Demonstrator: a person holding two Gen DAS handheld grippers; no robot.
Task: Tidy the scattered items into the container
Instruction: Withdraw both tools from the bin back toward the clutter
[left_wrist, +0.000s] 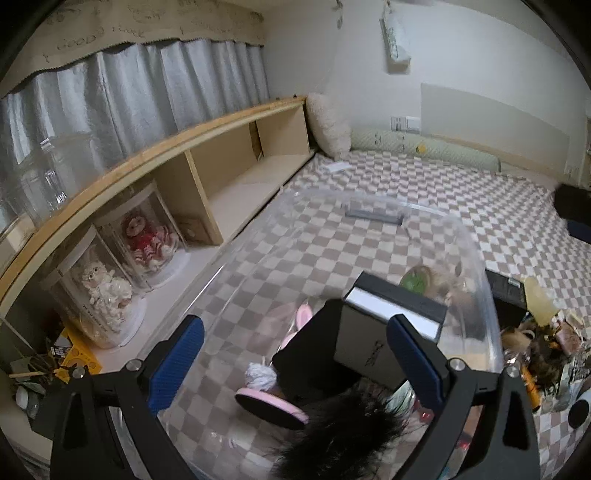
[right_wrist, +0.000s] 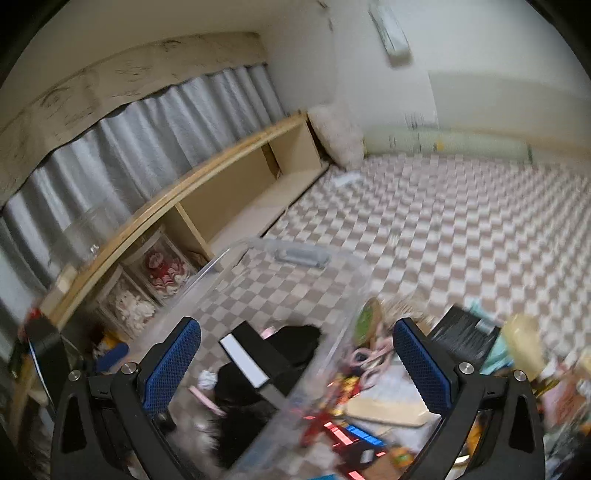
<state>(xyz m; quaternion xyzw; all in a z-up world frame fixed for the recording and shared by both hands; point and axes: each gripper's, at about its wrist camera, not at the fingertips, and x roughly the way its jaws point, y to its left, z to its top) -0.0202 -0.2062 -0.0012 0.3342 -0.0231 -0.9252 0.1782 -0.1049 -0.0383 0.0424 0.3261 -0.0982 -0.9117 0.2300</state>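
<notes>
- Left gripper (left_wrist: 295, 354): blue-padded jaws spread wide, nothing pinched, hanging over the clear plastic storage bin (left_wrist: 476, 236).
- Bin sits on the brown-and-white checkered bedspread (left_wrist: 461, 177), beside the wooden shelf (left_wrist: 229, 162) on the left.
- Inside the bin: black-and-white rectangular box (left_wrist: 395, 306), pink round pad (left_wrist: 269, 404), black fur piece (left_wrist: 343, 435).
- Right gripper (right_wrist: 297, 363): jaws wide apart, empty, above the bin's right wall.
- Loose pile still outside, right of the bin: red-and-blue toy (right_wrist: 340, 432), pink scissors (right_wrist: 369, 360), flat beige card (right_wrist: 388, 410).
</notes>
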